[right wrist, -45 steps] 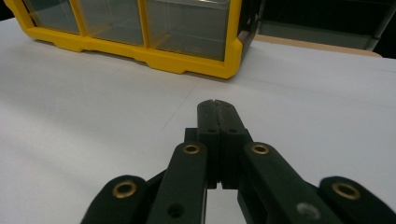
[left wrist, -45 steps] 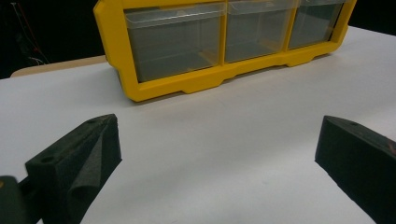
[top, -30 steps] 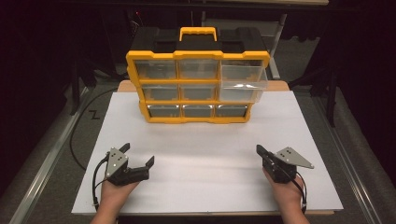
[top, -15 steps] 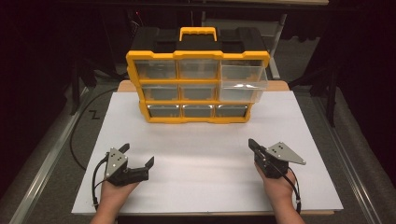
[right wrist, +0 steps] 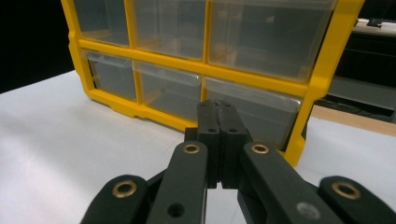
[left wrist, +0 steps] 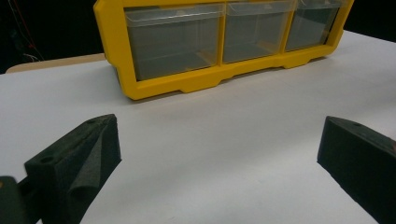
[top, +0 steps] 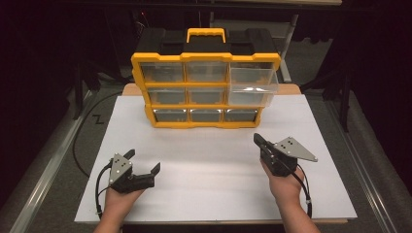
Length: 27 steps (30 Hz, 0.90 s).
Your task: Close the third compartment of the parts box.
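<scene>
Claw on the right point(top: 258, 140) has crept forward toward the drawer cabinet point(top: 206, 82).
Its jaws are pressed together, empty; the left claw point(top: 143, 162) gapes wide, lower left. One upper-right drawer point(top: 252, 86) sticks out, likely the target.

Yellow-framed drawer cabinet point(top: 204, 87), white table point(top: 214, 170)

Your high view looks down at the drawer cabinet point(top: 205, 82) from afar; both gripper views face its front, low and close.
</scene>
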Available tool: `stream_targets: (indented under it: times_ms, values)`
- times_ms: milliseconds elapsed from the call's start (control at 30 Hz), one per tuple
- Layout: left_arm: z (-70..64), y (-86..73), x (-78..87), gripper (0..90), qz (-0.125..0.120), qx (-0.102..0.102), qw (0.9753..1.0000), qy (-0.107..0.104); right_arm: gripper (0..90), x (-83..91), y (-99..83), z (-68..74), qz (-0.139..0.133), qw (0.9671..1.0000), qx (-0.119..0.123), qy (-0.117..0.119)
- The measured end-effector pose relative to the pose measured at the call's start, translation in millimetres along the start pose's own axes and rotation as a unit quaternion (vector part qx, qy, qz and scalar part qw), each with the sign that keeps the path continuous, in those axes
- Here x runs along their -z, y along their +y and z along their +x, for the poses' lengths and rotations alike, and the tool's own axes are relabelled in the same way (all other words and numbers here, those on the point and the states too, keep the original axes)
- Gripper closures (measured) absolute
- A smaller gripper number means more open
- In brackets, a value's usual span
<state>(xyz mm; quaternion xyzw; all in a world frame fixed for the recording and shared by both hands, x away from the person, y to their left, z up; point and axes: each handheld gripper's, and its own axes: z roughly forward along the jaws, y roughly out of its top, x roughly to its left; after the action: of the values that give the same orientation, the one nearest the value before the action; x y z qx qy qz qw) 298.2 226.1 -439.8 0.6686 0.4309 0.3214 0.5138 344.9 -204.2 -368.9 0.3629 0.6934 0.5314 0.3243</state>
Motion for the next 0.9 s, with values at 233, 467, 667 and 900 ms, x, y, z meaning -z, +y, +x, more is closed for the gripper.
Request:
stream_targets:
  times_ms: [233,467,667,900]
  values:
    - [1.8,-0.2,3.6,0.8,-0.005,0.001,1.0000,0.004,90.0,0.0,23.8,3.2,-0.021,0.9998,0.003,0.004]
    - [1.0,-0.4,3.5,0.9,0.002,0.000,1.0000,0.000,90.0,-0.3,45.5,12.3,-0.037,0.9993,0.010,0.003]
    - [1.5,-0.5,2.0,0.9,0.004,-0.005,1.0000,-0.001,90.0,-2.3,60.6,15.4,-0.047,0.9988,0.014,0.003]
    - [2.4,0.0,3.9,0.9,-0.001,-0.002,1.0000,-0.001,90.0,-5.8,70.0,17.4,-0.053,0.9985,0.012,0.001]
